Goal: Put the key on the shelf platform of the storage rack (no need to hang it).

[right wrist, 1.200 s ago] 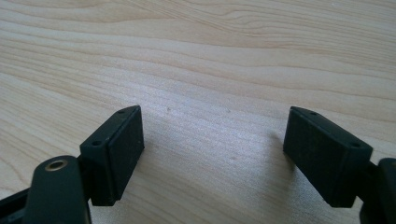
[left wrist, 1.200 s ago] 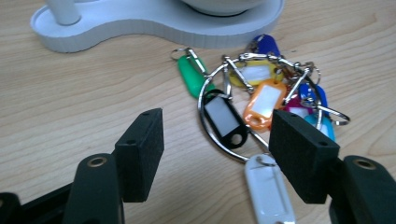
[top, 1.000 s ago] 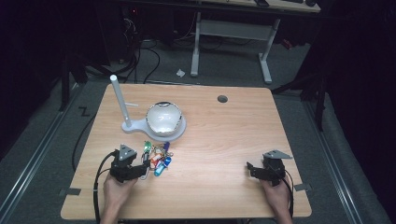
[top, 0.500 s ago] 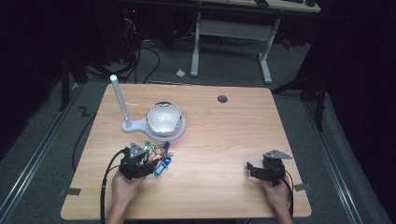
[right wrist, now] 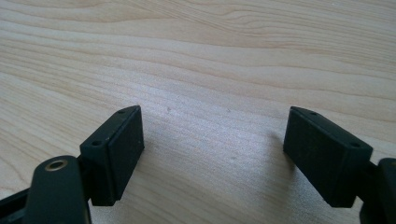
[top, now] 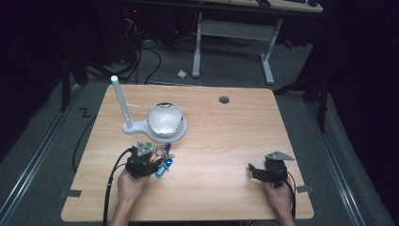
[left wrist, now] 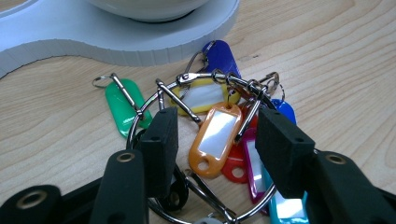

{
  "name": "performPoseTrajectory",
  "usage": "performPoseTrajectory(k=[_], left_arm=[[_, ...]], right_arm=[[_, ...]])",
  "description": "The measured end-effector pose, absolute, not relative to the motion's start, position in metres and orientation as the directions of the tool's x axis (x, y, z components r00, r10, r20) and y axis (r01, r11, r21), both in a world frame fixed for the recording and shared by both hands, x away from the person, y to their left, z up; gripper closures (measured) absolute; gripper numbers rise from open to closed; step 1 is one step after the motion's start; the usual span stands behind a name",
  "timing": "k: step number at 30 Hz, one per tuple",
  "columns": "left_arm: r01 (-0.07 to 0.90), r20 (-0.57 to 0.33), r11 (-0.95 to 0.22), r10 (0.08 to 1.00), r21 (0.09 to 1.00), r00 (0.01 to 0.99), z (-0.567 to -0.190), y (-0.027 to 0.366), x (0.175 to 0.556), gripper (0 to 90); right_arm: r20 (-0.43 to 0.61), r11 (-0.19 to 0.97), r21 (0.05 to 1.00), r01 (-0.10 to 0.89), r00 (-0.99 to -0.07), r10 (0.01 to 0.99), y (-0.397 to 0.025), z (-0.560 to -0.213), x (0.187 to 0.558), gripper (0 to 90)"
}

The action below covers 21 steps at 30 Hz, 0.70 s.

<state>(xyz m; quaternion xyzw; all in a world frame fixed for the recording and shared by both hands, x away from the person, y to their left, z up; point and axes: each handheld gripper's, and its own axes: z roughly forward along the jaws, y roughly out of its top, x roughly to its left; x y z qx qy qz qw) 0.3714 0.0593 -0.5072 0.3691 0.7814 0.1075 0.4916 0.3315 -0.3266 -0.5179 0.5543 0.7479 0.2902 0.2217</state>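
Keys-style plastic tags on a big metal ring (left wrist: 205, 140) lie in a bright heap on the wooden table (top: 226, 136), just in front of the white stand (top: 141, 126), on the person's side of it. That stand carries a tall white post (top: 120, 100) and a white bowl (top: 164, 119). The left gripper (left wrist: 212, 140) is down over the heap, its jaws spread apart with the orange tag (left wrist: 214, 139) lying between them, not pinched; a green tag (left wrist: 122, 106) sits off to one side and a blue one (left wrist: 219, 55) lies nearest the stand's base. Well away from the stand, toward the table's near right corner, the right gripper (right wrist: 212, 154) rests low above bare wood, jaws wide apart and holding nothing.
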Motion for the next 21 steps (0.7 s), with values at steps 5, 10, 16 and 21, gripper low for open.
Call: performPoseTrajectory(k=[5, 10, 16, 21], left_arm=[[0.468, -0.694, 0.713, 0.674, 0.521, -0.253, -0.511, 0.057, 0.376, 52.6], [0.466, -0.7, 0.721, 0.665, 0.512, -0.259, -0.511, 0.056, 0.377, 50.6], [0.469, -0.713, 0.732, 0.65, 0.495, -0.262, -0.513, 0.054, 0.38, 48.4], [0.47, -0.717, 0.727, 0.652, 0.5, -0.246, -0.515, 0.052, 0.382, 52.0]], right_arm=[[-0.011, 0.218, 0.68, 0.7, -0.288, 0.957, -0.327, -0.518, 0.332, 20.2], [-0.011, 0.218, 0.68, 0.7, -0.288, 0.957, -0.327, -0.518, 0.332, 20.2], [-0.011, 0.218, 0.68, 0.7, -0.288, 0.957, -0.327, -0.518, 0.332, 20.2], [-0.011, 0.218, 0.68, 0.7, -0.288, 0.957, -0.327, -0.518, 0.332, 20.2]])
